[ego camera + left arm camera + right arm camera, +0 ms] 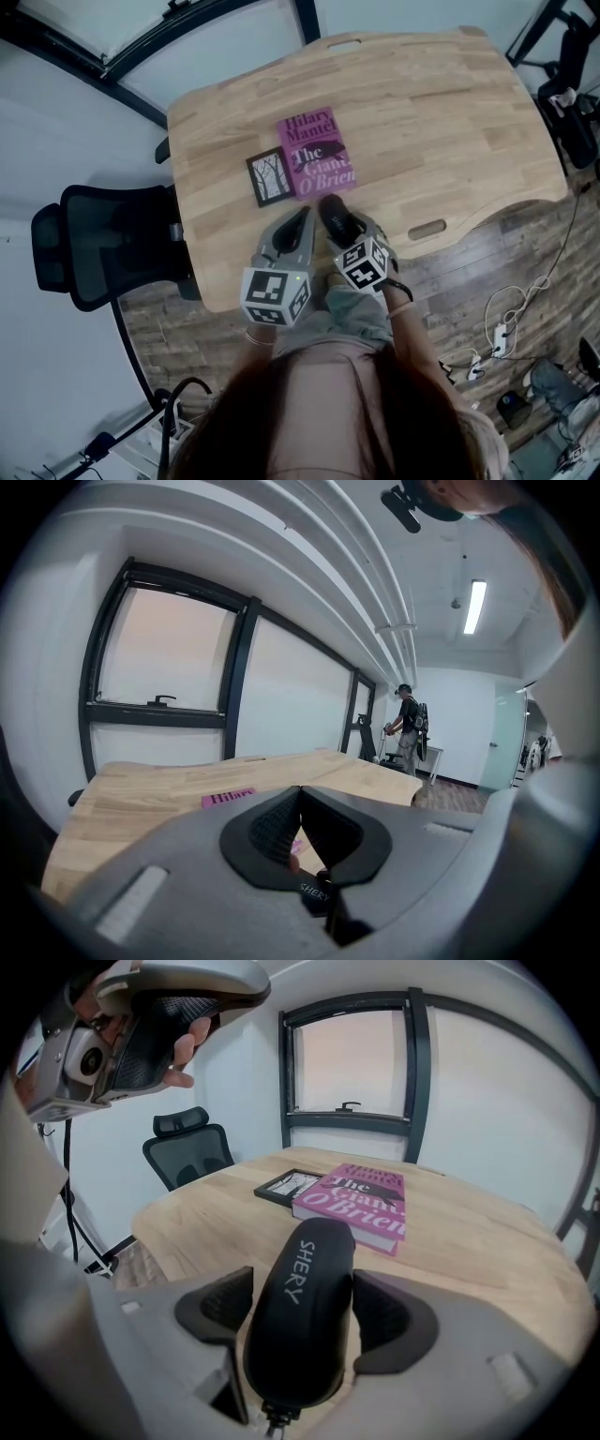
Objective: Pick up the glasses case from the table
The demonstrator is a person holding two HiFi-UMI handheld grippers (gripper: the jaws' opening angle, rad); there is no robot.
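Observation:
The black glasses case (305,1307), printed SHERY, lies lengthwise between the jaws of my right gripper (302,1314), just over the wooden table (450,112) near its front edge. The pads flank it and a sliver of wood shows beside the case, so the jaws stand open around it. In the head view the case (337,217) points toward the pink book. My left gripper (298,227) hovers just left of it, a little higher, with its pads (281,822) meeting at the tips and nothing between them. Below those jaws the case (314,892) peeks through.
A pink paperback (317,155) and a small black-framed picture (270,176) lie just beyond the case. A black office chair (94,244) stands left of the table. Cables and a power strip (506,328) lie on the floor at right. A person (408,726) stands far across the room.

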